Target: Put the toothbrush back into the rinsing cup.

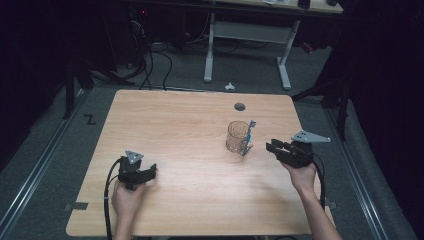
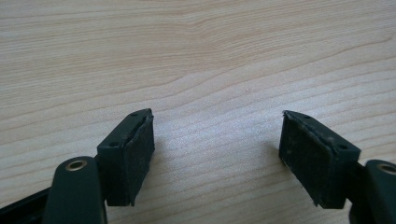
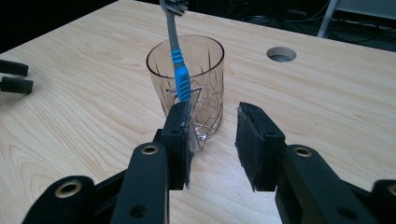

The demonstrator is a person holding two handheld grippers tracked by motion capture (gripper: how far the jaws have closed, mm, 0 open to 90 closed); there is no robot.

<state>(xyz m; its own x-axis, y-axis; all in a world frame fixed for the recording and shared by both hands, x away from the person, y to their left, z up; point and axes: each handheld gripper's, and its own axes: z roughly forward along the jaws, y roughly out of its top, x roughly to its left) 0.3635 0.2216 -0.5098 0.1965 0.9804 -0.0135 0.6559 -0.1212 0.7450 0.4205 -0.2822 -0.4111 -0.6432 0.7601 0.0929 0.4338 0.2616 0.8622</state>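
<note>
A pale wooden bench (image 1: 190,150) is seen from above, with a person's 2 forearms entering from the bottom edge. At the left, the left tool (image 1: 150,171) rests low on the bench near the front edge, well apart from everything else; in the left gripper view its 2 padded jaws stand wide open over bare wood, holding nothing. Moving right, past the middle of the bench, a clear cut-glass tumbler (image 1: 237,136) stands upright. A toothbrush (image 1: 248,136) with a grey and blue handle leans against the tumbler's outer right side, bristles up, its foot on the bench; whether it touches the rim is hard to tell. At the far right, the right tool (image 1: 270,148) points left toward the toothbrush, just beside it. In the right gripper view its jaws are part open and empty, with the handle's lower end just ahead of the left jaw. The step in hand looks like the approach to grasp the toothbrush. The next move likely calls for centring the handle between the jaws, then closing gently without tipping the tumbler.
</note>
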